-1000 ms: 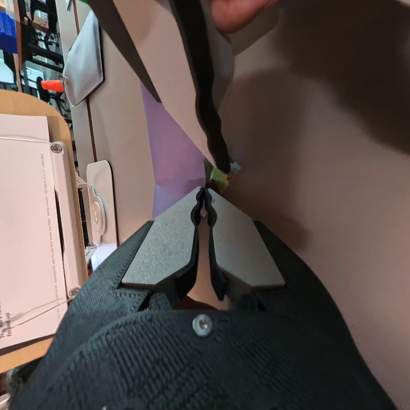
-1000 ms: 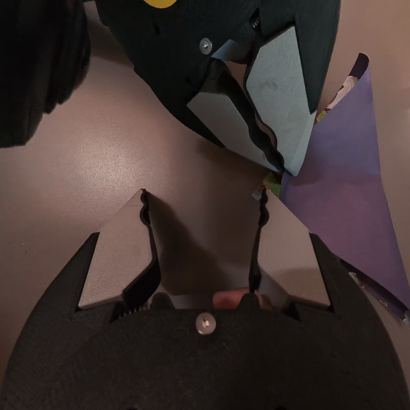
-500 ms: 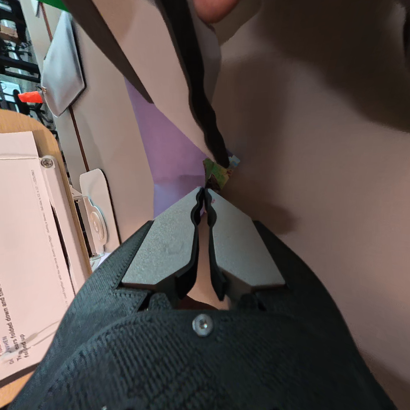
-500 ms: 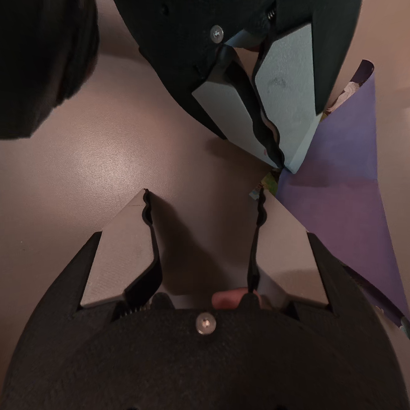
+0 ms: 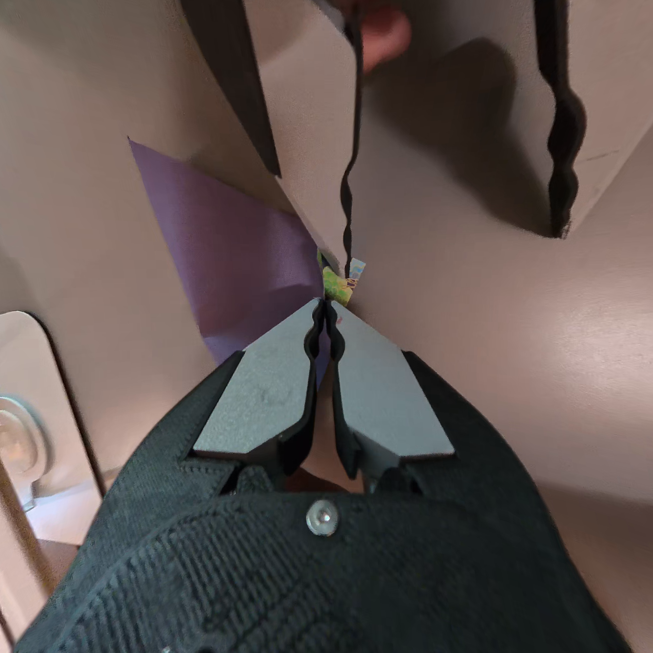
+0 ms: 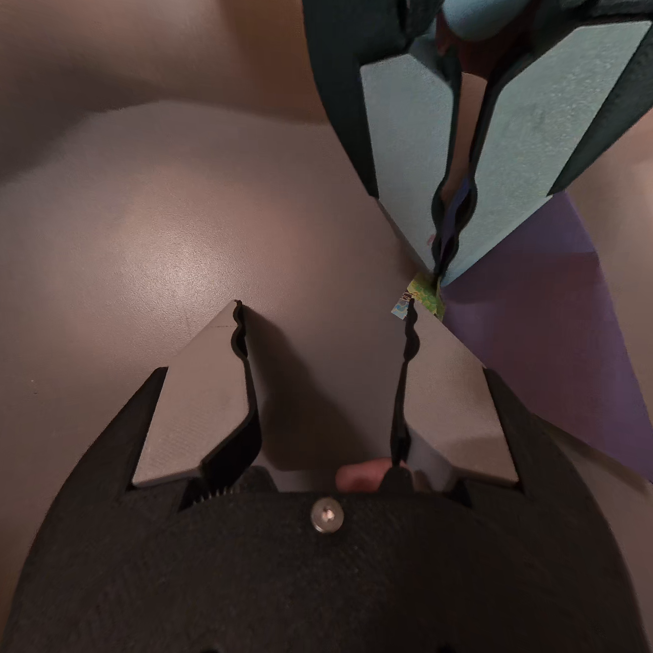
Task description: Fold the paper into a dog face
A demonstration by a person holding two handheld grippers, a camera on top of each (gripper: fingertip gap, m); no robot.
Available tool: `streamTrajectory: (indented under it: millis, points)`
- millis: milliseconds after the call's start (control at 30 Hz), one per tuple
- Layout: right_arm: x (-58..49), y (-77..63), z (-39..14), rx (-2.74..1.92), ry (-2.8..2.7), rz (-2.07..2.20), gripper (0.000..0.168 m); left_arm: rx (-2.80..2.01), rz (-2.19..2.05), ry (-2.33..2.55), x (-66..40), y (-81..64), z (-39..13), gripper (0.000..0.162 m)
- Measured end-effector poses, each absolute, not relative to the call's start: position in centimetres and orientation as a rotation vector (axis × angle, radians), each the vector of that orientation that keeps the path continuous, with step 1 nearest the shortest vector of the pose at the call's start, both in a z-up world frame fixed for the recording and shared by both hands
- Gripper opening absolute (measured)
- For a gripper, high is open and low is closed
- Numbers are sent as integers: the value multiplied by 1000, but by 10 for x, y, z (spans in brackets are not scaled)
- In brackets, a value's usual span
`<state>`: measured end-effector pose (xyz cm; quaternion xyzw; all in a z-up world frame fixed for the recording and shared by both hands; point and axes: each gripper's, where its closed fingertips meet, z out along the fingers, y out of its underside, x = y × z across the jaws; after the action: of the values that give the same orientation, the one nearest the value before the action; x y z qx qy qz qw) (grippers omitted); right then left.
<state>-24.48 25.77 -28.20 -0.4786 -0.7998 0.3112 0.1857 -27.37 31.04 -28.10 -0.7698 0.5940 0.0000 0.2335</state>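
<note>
Left gripper (image 5: 324,303), nearest in its own wrist view: grey fingers pressed together at the tips, with a sliver of purple paper (image 5: 229,243) showing in the narrow gap behind them. The right wrist view confirms this, showing the left gripper (image 6: 438,272) from the front with purple paper running up between its wavy black pads, so it is clamped on the paper. Grip point sits at one corner of the sheet, right by a small flap of green and blue printed pattern (image 5: 341,282) where the coloured underside is turned out.

Purple paper lies on the matte brown-grey table (image 5: 494,335), spreading as a pointed triangular shape to the left of the fingertips in the left view. In the right view the paper (image 6: 530,318) fans out to the right and toward the camera, with a crease across it.

Right gripper (image 6: 324,305): fingers wide apart, bare table between them. Its right-hand fingertip touches or nearly touches the printed corner (image 6: 422,293); I cannot tell whether it presses down. Seen beyond in the left view, the right gripper (image 5: 456,247) hangs open above the same corner, one fingertip at the patterned flap.

A fingertip of the person (image 5: 383,39) shows behind that gripper. A pale rounded plate (image 5: 31,406) lies blurred at the left edge.
</note>
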Motion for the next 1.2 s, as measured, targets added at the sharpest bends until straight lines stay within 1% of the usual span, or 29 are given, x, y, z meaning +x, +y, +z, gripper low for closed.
streamTrajectory:
  millis: [400,500,867,1200]
  points:
    - [-244,257,-279,-1371,-2233,962,90,-2134,-295,1451,-266,304,-279,0]
    - [-245,257,-279,-1371,-2231,961,90,-2149,-338,1456,-265,298,-279,5]
    - [-245,257,-280,-1367,-2233,951,90,-2174,-315,1449,-263,305,-278,21]
    - [-244,257,-279,-1368,-2235,954,92,-2174,-203,1486,-273,303,-278,23]
